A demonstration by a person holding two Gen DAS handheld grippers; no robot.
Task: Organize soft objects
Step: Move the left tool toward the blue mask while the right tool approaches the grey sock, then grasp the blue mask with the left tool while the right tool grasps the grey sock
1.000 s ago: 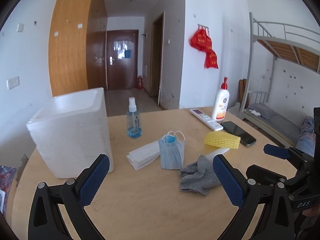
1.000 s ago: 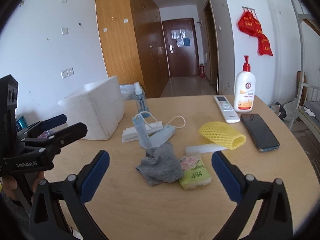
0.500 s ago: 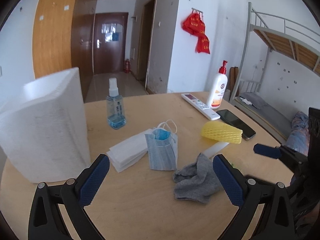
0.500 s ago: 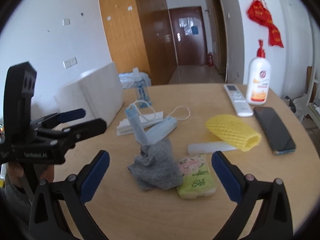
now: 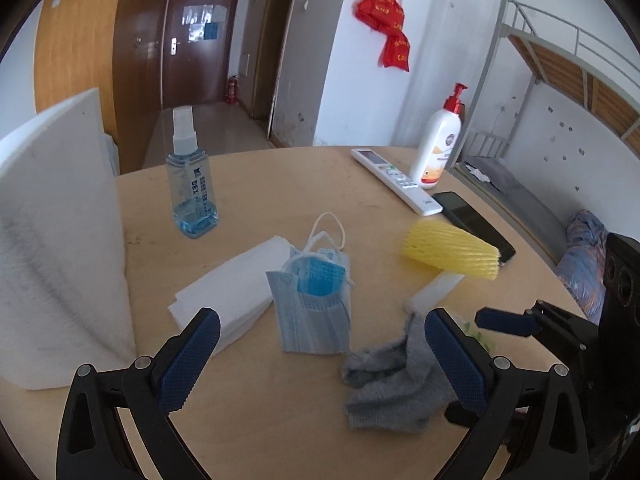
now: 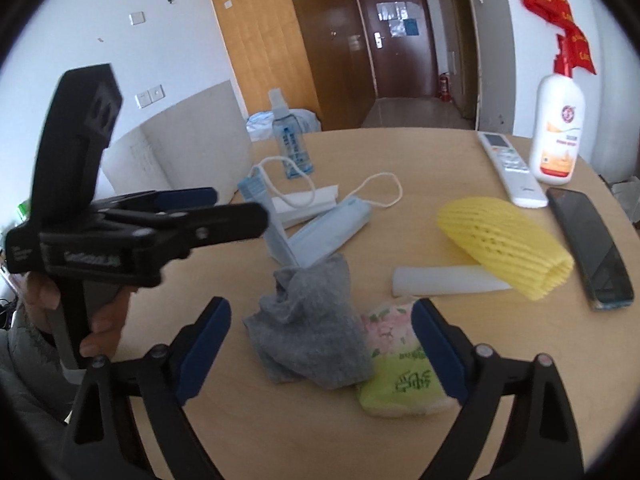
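Note:
A crumpled grey sock [image 6: 312, 332] lies on the round wooden table between the fingers of my right gripper [image 6: 322, 312]. Its jaws are closing, and the pads stand clear of the sock. A green tissue pack [image 6: 400, 368] lies by its right finger. My left gripper [image 5: 320, 328] is open and empty above the blue face mask [image 5: 312, 304], with the grey sock [image 5: 392, 384] at its right finger. White folded tissues [image 5: 228, 296], a yellow foam net [image 5: 452, 254] and a white foam strip [image 5: 436, 292] lie nearby. A white foam box [image 5: 56, 232] stands at the left.
A blue spray bottle [image 5: 194, 200], a remote [image 5: 396, 186], a white pump bottle [image 5: 438, 148] and a phone [image 5: 476, 226] sit toward the table's far side. A hand [image 6: 100, 332] holds the left gripper [image 6: 236, 206]. A bunk bed [image 5: 560, 80] stands at the right.
Both grippers have come forward and down toward the soft things. The mask and sock now fill more of each view. The right gripper's fingers stand slightly closer together.

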